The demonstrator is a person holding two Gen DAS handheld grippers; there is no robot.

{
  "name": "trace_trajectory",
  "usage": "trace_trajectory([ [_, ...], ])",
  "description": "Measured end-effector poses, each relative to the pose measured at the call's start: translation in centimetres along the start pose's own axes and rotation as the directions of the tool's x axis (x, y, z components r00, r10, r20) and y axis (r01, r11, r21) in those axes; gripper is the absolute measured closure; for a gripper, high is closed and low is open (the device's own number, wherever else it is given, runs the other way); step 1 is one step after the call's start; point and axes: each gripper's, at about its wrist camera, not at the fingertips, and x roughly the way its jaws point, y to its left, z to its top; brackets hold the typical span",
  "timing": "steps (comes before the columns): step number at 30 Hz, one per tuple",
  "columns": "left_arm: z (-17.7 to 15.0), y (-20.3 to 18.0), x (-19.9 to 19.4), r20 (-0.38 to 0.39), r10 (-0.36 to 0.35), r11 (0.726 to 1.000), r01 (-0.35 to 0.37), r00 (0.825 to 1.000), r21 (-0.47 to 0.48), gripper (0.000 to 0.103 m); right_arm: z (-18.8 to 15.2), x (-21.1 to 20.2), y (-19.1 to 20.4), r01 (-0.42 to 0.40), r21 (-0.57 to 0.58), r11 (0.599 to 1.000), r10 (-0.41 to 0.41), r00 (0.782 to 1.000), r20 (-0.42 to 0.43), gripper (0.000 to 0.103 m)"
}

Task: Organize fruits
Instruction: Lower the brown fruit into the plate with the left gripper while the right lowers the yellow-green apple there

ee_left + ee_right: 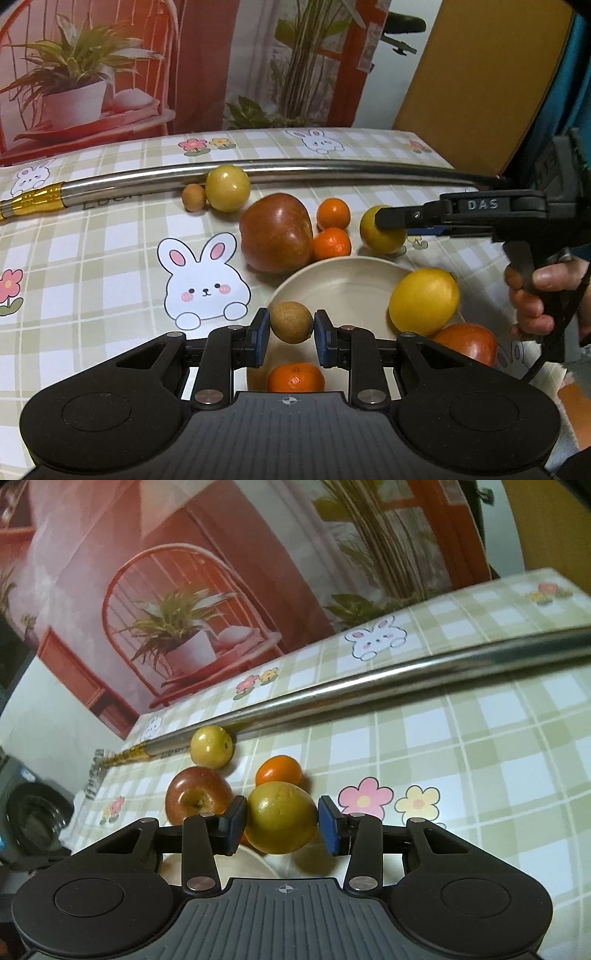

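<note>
— Nearest the left wrist camera, what did the left gripper (pixel 291 323) have?

— A small brown fruit (pixel 291 322), round and rough-skinned, matte. It sat between the blue pads (pixel 260 338), which closed narrow against its sides, above the near rim of the bowl (pixel 332 280).

— And the bowl?

— Cream, smooth, shallow and round. A glossy yellow lemon (pixel 424 301) with a pointed tip lay at its right side; a dimpled mandarin (pixel 295 377) showed low at its near side, partly hidden by the gripper. A shiny red fruit (pixel 468 341) lay at its right near rim; whether inside or just outside, I could not tell.

— The right gripper (pixel 282 825)?

— Its pads were set around a smooth yellow-green round fruit (pixel 281 822) on the table (pixel 498 738). The left pad touched it; a thin gap showed at the right pad, so I could not tell whether it gripped. A hand (pixel 535 299) held the handle at the table's right edge.

— What else lay on the table?

— A large red apple (pixel 277 232), waxy, just beyond the bowl's far rim, with two small oranges (pixel 332 229) beside it. Further back, a second yellow round fruit (pixel 227 187) and a tiny tan one (pixel 193 197) rested against a long polished steel tube (pixel 295 168) with a gold collar, which ran along the far edge. The cloth was checked green, printed with rabbits and flowers.
</note>
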Motion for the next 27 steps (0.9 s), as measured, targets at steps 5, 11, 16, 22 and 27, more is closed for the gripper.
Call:
trace_trajectory([
  [5,-0.2,-0.3,0.3,-0.017,0.009,1.000,-0.008,1.000,0.017,0.076,-0.2,-1.2,1.6,-0.009,-0.065,0.998,0.010,1.000,0.003,0.064],
  [11,-0.3,-0.2,0.5,-0.038,0.023,1.000,-0.022,0.999,0.022,0.076,-0.5,-0.9,3.4,-0.042,-0.115,0.992,0.037,0.998,-0.052,0.064],
  [16,-0.5,-0.2,0.6,-0.047,0.024,1.000,-0.023,0.999,0.015,0.076,-0.8,-0.2,4.7,-0.061,-0.158,0.986,0.045,0.994,-0.102,0.064],
  [22,-0.7,-0.3,0.6,-0.049,0.022,1.000,-0.021,0.999,0.020,0.076,-1.4,0.7,5.9,-0.035,-0.209,0.977,0.001,0.987,-0.159,0.064],
  [27,-0.7,-0.2,0.5,-0.049,0.019,1.000,-0.019,0.999,0.016,0.076,-1.6,1.0,6.4,-0.021,-0.250,0.968,-0.024,0.984,-0.176,0.064],
])
